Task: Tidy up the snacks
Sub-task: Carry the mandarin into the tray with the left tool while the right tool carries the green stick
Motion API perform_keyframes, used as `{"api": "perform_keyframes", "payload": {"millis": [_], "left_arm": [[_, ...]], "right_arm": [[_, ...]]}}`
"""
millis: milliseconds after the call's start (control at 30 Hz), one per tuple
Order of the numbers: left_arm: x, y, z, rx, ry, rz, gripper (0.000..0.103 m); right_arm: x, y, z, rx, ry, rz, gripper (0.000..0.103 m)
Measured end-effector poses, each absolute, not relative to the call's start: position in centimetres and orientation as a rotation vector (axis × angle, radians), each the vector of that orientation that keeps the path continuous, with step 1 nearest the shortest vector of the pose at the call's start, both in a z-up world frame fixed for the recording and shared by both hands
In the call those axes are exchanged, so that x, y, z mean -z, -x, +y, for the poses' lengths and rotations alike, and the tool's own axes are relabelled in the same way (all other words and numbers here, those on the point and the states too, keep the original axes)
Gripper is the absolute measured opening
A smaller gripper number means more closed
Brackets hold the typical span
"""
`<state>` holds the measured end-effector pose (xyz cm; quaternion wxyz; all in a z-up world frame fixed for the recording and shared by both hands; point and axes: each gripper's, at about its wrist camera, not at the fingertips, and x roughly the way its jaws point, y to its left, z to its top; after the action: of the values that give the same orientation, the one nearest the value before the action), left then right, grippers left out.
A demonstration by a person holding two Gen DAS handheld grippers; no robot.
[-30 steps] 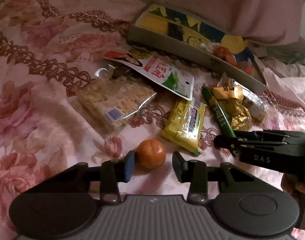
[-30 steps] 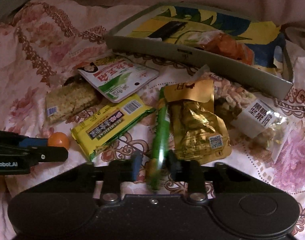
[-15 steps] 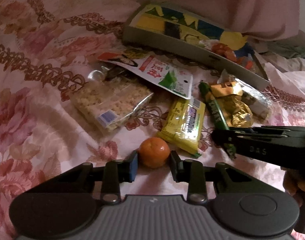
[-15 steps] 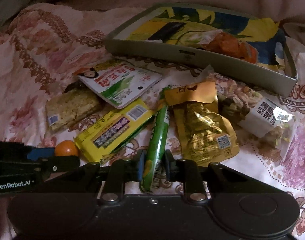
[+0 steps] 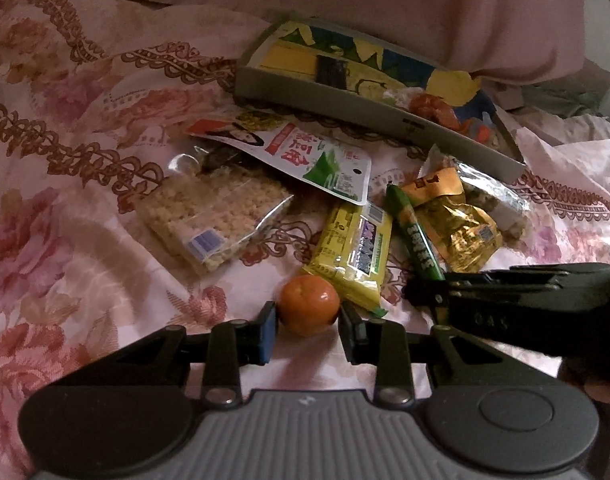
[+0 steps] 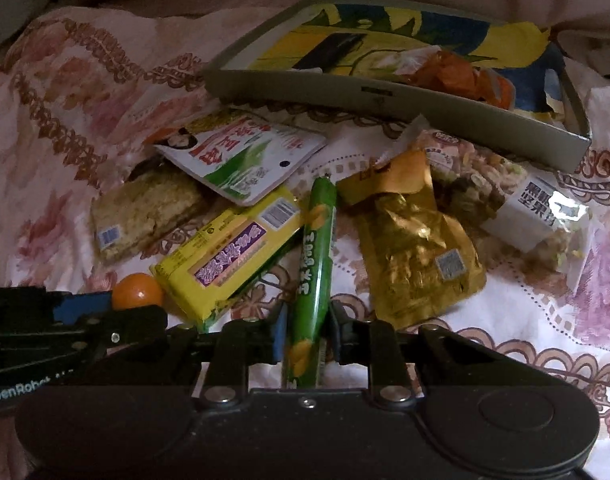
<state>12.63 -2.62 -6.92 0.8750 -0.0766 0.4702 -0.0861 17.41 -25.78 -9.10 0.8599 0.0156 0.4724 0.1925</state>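
My left gripper [image 5: 307,326] pinches the small orange [image 5: 309,304] at its widest, firm, round, likely to roll; my right gripper [image 6: 307,330] clamps the slick green stick [image 6: 312,276], box [image 6: 385,98] at twelve o'clock.

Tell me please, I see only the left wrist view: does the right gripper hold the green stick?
Observer: Yes, the right gripper is shut on the green stick, one pad on each side.
Operator: Where along it?
Observer: Near its lower end; a short part with a yellow picture passes behind the pads.
Operator: Has the nut packet a label?
Observer: Yes, a white label with dark characters.
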Motion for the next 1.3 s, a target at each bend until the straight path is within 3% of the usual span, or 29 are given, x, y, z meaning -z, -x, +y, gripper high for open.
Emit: {"api": "perform_keyframes", "payload": {"millis": [800, 1300], "left_arm": [[4.6, -11.2, -2.7, 0.271, 0.191, 0.825, 0.036], [1.2, -18.3, -5.3, 0.369, 0.17, 0.79, 0.036]], "right_arm": [[4.7, -14.8, -28.7, -0.391, -0.282, 0.869, 0.018], [3.7, -17.6, -32.8, -0.338, -0.475, 0.717, 0.018]]}}
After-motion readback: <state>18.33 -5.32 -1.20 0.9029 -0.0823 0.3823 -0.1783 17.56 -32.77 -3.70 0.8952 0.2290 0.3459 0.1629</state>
